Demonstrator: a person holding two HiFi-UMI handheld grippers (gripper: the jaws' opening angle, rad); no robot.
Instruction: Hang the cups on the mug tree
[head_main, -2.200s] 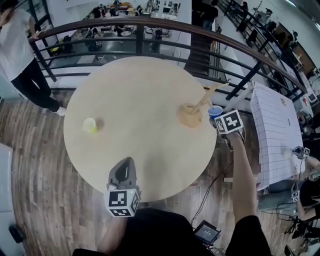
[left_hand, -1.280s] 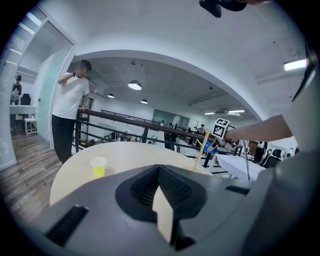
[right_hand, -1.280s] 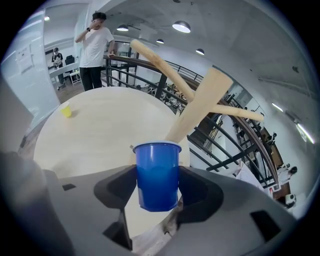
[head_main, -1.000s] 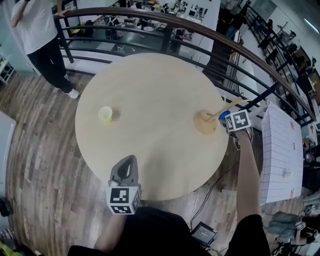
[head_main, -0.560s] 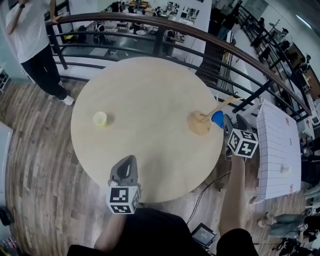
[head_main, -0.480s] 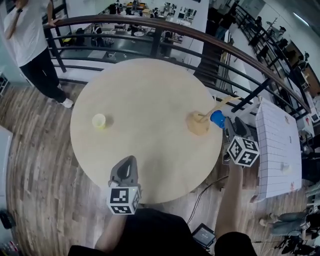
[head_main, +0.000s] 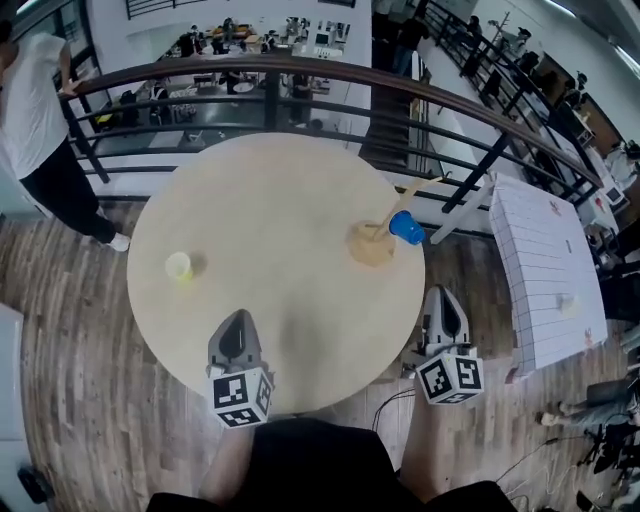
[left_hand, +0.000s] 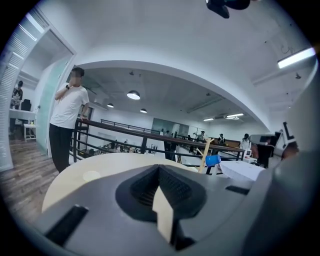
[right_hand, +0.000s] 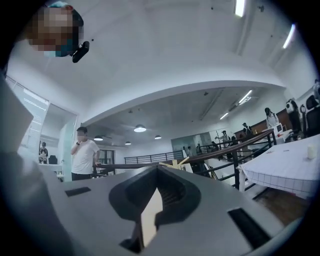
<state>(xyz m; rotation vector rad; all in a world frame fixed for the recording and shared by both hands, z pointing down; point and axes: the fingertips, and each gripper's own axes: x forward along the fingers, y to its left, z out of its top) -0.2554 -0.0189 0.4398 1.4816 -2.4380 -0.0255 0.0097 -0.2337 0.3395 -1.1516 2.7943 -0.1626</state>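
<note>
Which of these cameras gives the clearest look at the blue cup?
The head view: from above, the blue cup shows whole, hanging on the wooden mug tree at the right edge of the round table. The left gripper view shows it small and distant. The right gripper view shows only the tree's top, no cup.

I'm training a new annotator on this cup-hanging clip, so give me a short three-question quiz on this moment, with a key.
1. Multiple choice: where is the blue cup? A) hanging on the mug tree; B) lying on the table; C) in the right gripper.
2. True or false: the yellow cup hangs on the mug tree.
3. Fill in: the jaws of the left gripper and the right gripper are both ____.
Key: 1 A. 2 False: it stands on the table, well apart from the mug tree. 3 shut, with nothing between them.
</note>
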